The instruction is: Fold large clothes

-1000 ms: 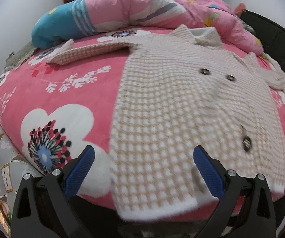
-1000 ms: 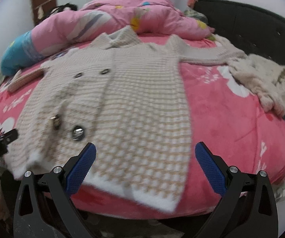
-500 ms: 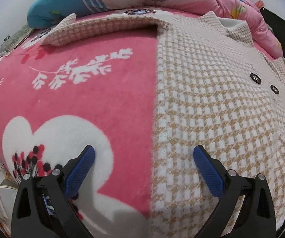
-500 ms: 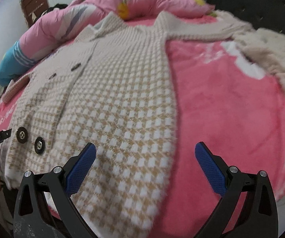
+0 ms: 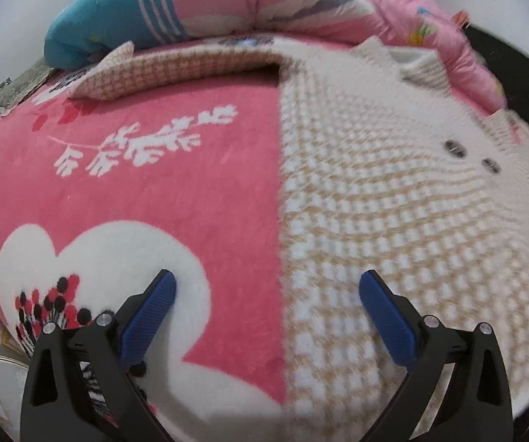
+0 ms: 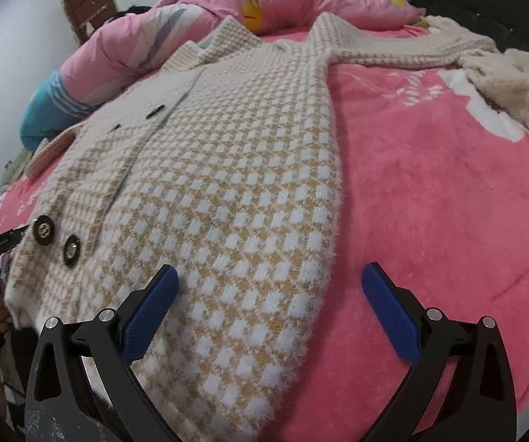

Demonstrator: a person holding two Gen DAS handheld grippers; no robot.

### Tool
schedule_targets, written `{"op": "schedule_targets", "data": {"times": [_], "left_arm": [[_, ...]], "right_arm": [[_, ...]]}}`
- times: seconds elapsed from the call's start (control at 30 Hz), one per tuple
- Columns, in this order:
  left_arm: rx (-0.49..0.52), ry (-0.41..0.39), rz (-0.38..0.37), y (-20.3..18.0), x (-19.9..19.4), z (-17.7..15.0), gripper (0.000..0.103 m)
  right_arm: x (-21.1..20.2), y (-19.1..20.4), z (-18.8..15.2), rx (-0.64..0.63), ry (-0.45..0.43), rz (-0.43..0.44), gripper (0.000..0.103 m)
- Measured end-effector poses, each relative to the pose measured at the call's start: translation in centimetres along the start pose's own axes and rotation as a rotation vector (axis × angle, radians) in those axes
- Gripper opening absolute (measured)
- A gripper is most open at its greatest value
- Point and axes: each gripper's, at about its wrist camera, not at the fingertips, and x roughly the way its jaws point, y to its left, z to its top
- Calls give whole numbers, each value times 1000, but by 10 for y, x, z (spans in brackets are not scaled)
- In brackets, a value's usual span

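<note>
A plush pink bedspread [image 5: 176,191] with white flower prints covers the bed. A fuzzy beige-and-white houndstooth coat [image 6: 227,184] lies flat, its side edges running between the spread blue ribbed pads of the left gripper [image 5: 267,294] and right gripper [image 6: 270,291]; both gape, holding nothing. Glossy dark buttons [image 6: 56,237] sit left of the right gripper. No legible writing.

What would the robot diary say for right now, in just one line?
step: reaching for side edges | coat: flat on blanket, unfolded | left gripper: open over left edge | right gripper: open over right edge

White walls [image 6: 17,55] and brown door [image 6: 89,2] behind bed [image 6: 448,202].
</note>
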Motion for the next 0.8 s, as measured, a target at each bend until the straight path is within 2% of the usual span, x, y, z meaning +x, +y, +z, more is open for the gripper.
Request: {"op": "schedule_targets", "data": {"times": [0.07,0.13,0.2,0.3,0.4,0.47,0.5,0.57,0.63,0.8], "left_arm": [[5,-47,-73,0,-17,-8,98],[47,-82,-137,-5,-33,-20,98],[73,-72,-179,-13,-36,-29,98],[69,-18,-183,-24,-27,-38,97],[48,-43,-181,-22,-27,-44,95],[3,-52,-217,-16,-27,-41,92],[-14,-54,-233,-13,-24,-38,91],[-65,-67,-278,-4,-19,-30,85],[-120,-73,-314,4,-11,-23,80],[-173,-65,-362,13,-11,-21,62]], "right_arm": [[-6,-4,1,18,6,36,96],[-16,-11,-1,51,-6,109,96],[-20,-17,-3,88,4,178,94],[-22,-26,-6,145,17,232,87],[-18,-38,-1,200,27,275,78],[-9,-46,8,242,40,302,65],[-4,-50,11,256,43,312,62],[6,-57,21,290,45,335,49],[17,-62,27,339,55,370,43],[7,-54,12,344,119,427,40]]}}
